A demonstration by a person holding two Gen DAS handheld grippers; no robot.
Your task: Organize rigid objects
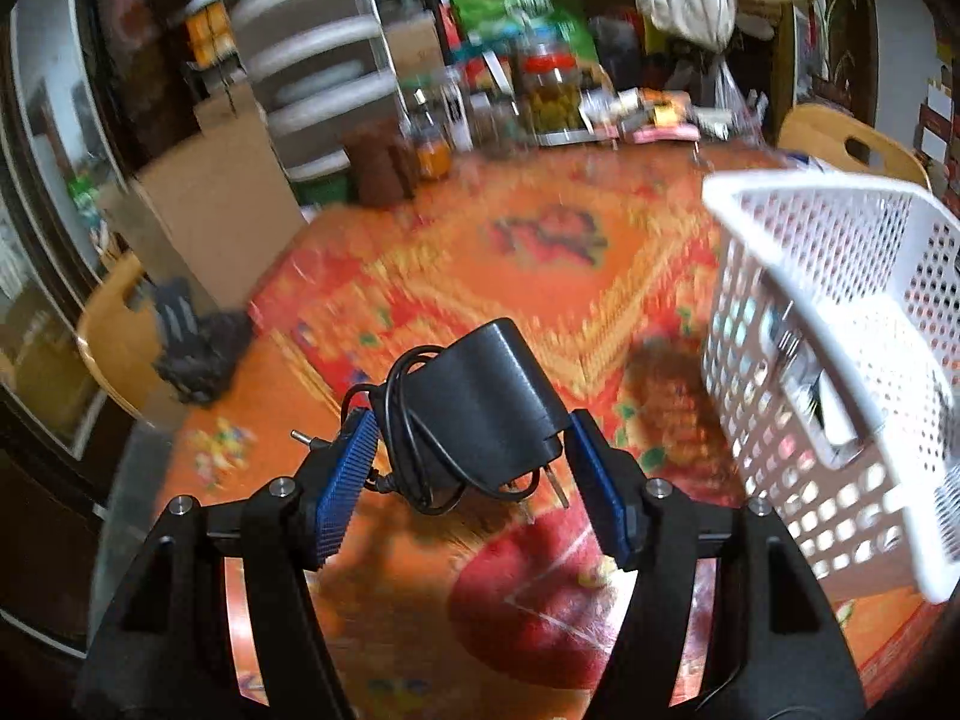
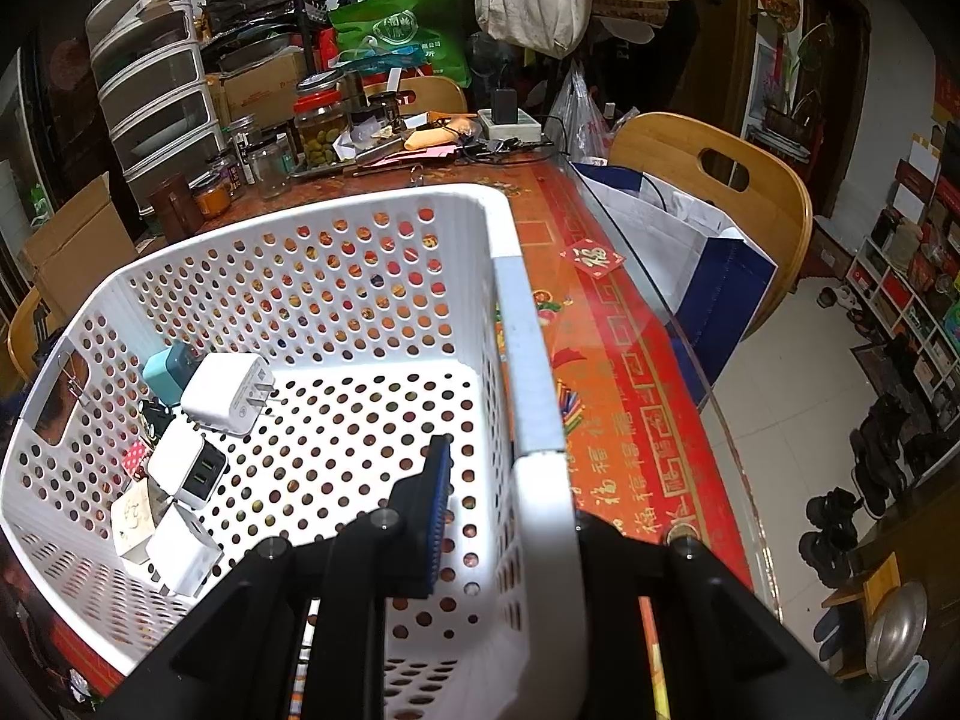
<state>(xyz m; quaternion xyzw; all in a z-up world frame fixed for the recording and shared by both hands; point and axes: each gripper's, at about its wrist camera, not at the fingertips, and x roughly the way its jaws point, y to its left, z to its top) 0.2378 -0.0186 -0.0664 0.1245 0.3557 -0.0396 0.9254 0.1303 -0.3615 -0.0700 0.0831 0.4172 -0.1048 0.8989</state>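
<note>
Because it must travel to the basket, the black power adapter (image 1: 480, 408) is lifted above the surface, its cable wound around it, and the jaws of the left gripper (image 1: 474, 474) are clamped on its two sides. The wound cable keeps it one compact piece, I think, so nothing hangs loose.

The white perforated basket (image 1: 840, 324) stands to the right of the adapter, near but apart. The right gripper (image 2: 510, 516) holds the basket's rim (image 2: 540, 420): one jaw is inside the wall and the other is outside, closed on it, probably to keep the basket steady for the drop. Inside, several chargers (image 2: 228, 393) lie together in the far left corner.

The surface (image 2: 630, 420) has an orange-red patterned cloth under glass. Behind are jars (image 2: 321, 126), a stack of drawers (image 2: 156, 84), hanging bags and wooden chairs (image 2: 720, 180); the room is crowded.
</note>
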